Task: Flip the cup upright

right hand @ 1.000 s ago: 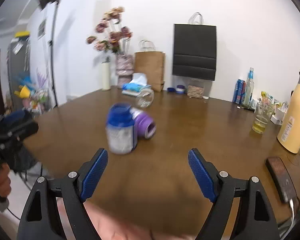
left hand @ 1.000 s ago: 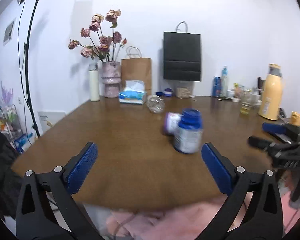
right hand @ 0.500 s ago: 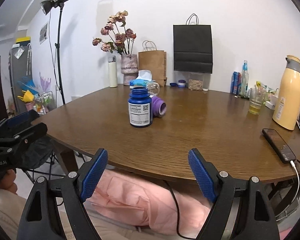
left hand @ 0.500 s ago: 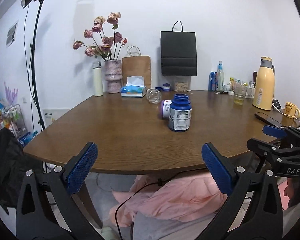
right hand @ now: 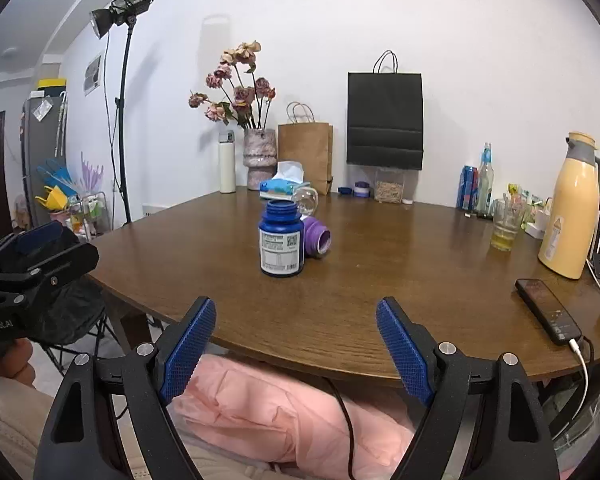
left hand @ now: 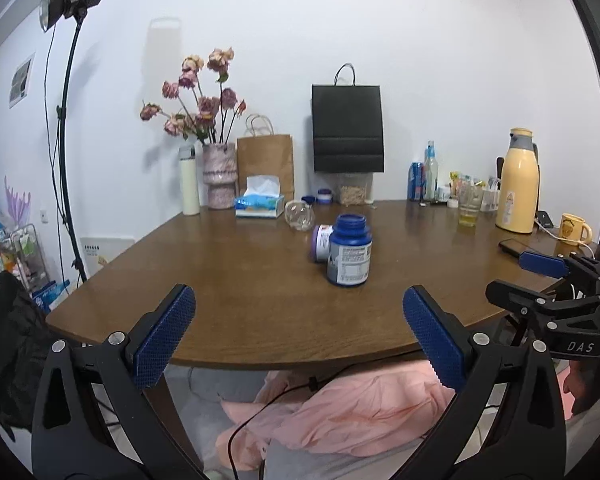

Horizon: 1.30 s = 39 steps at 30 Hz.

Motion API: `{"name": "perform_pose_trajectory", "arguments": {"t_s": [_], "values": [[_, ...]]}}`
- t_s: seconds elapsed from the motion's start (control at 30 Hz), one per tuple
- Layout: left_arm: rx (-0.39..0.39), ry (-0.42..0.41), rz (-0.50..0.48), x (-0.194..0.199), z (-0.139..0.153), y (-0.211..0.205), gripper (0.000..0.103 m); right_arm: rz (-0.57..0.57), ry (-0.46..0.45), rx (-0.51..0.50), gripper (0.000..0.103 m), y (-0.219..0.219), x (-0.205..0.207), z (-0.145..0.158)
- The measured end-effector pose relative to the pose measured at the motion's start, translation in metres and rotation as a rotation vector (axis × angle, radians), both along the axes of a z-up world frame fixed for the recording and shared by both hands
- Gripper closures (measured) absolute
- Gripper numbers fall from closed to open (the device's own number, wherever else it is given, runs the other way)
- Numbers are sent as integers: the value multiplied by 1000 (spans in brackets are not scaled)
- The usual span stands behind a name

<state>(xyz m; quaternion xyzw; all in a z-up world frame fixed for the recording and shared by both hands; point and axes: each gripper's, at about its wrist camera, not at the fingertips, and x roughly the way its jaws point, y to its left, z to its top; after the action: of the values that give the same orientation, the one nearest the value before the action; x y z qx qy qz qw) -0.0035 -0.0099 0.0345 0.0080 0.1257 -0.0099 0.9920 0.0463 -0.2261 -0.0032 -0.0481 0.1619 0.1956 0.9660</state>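
A blue labelled jar (left hand: 349, 252) (right hand: 281, 241) stands upright with no lid near the middle of the brown table (left hand: 236, 280) (right hand: 400, 280). A purple jar (left hand: 320, 243) (right hand: 317, 236) lies on its side right behind it, touching or nearly so. A clear glass cup (left hand: 299, 216) (right hand: 306, 199) lies tipped farther back. My left gripper (left hand: 298, 334) is open and empty, in front of the table's near edge. My right gripper (right hand: 296, 338) is open and empty, also short of the edge.
At the back stand a vase of flowers (left hand: 219, 176), a tissue box (left hand: 260, 202), a brown bag (left hand: 265, 164) and a black bag (left hand: 347, 128). At right are a yellow thermos (right hand: 574, 208), a glass of liquid (right hand: 505, 224) and a phone (right hand: 548, 312). Pink cloth (right hand: 284, 412) lies below.
Both grippers have pulled back from the jars and away from the table, past its near edge. Both stay open. The jars have not moved.
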Motion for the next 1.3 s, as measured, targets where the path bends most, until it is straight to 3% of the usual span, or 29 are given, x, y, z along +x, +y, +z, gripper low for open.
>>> {"name": "perform_pose_trajectory", "arguments": {"t_s": [0.57,1.3], "values": [[-9,-39,-5,-5,11,-1,0,-15,-50,-8,16,-3,-5,10],[-11,-33,-15,-5,12,-1,0,-10,-26,-1,16,-5,-1,9]]}}
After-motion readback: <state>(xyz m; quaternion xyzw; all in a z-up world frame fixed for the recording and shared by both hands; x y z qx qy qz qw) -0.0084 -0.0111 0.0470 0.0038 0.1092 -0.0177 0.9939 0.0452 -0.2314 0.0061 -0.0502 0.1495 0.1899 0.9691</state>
